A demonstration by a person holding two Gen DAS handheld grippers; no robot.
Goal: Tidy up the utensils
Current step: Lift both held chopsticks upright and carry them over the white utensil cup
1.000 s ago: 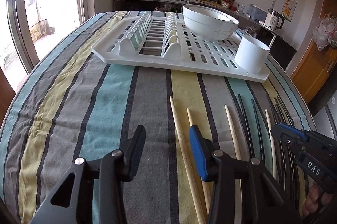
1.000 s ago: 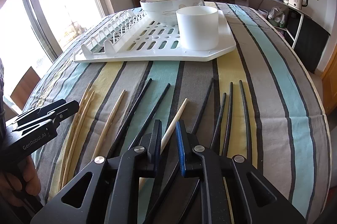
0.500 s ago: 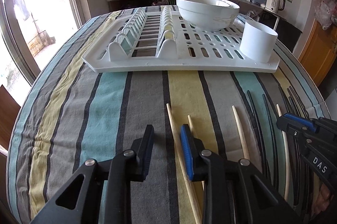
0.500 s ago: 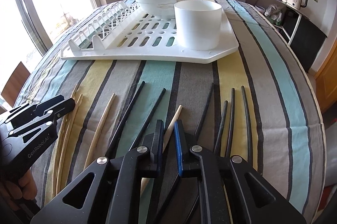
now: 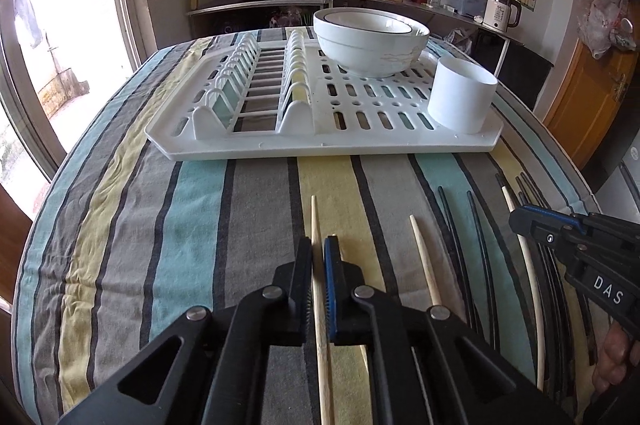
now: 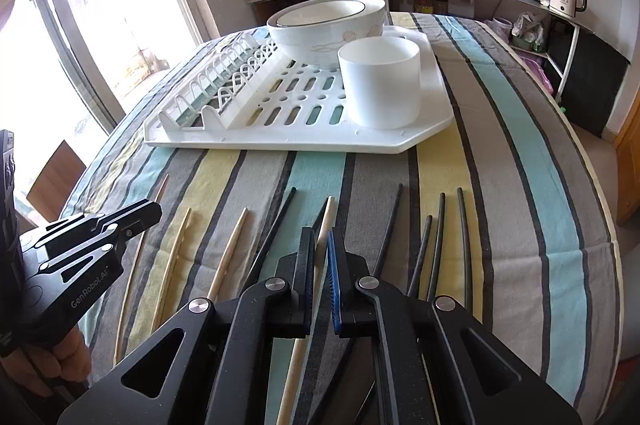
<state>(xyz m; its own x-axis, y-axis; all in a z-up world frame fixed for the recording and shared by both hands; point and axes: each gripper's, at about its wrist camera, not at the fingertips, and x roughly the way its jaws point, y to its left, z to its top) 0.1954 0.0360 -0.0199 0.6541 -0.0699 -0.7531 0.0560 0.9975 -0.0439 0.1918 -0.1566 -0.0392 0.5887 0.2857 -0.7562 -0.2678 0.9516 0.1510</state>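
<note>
Left hand-held gripper (image 5: pixel 318 257) clamping one wooden chopstick (image 5: pixel 316 225), right hand-held gripper (image 6: pixel 320 249) another (image 6: pixel 326 221)

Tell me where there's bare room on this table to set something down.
Free: the striped cloth left of the pale chopsticks, up to the drying rack; also right of the black chopsticks. Crowded: the chopstick row between.

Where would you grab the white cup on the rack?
Probably by its top rim, coming straight down and pinching the wall. The white cup stands upright and open on the rack, shows no handle, and looks too wide to squeeze around.
</note>
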